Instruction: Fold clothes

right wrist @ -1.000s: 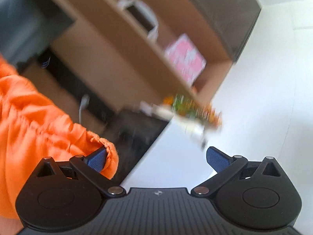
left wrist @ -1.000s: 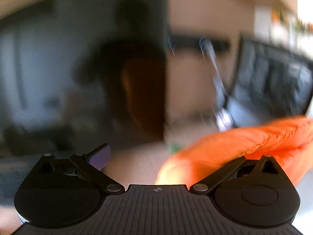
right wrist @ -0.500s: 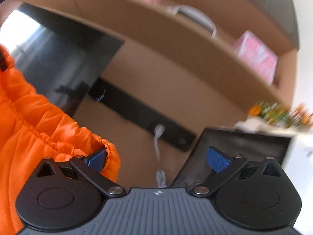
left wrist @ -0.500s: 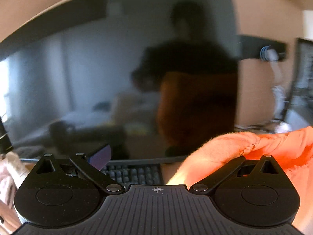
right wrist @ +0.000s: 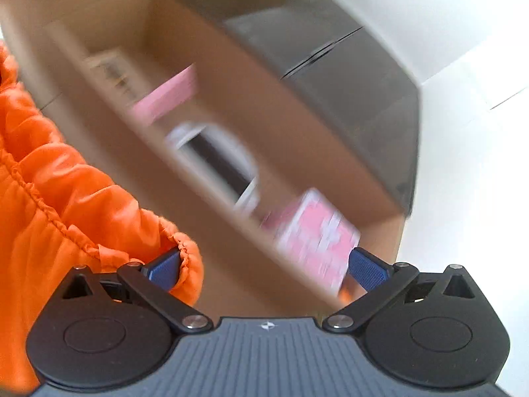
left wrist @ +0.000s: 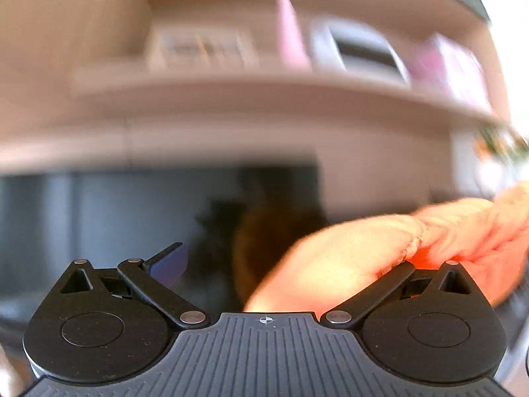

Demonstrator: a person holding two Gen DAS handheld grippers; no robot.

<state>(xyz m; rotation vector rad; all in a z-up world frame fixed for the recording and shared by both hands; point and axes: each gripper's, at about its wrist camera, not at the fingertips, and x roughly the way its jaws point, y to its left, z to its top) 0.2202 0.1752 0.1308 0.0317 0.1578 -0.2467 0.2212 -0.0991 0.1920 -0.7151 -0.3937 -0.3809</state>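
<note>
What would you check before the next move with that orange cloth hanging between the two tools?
1. Orange garment hooked on right gripper: ok, over one pad only.
2. Right jaws closed on it: not ok, wide apart.
3. Garment on left gripper: ok, draped over one side.
4. Left jaws closed: not ok, apart.
5. Surface to lay it on: cannot tell, only a blurred shelf shows.

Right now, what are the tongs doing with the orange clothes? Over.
Left tongs open, orange garment draped over one finger. Right tongs open, garment hem hooked on one finger. Nothing seen blocking.
</note>
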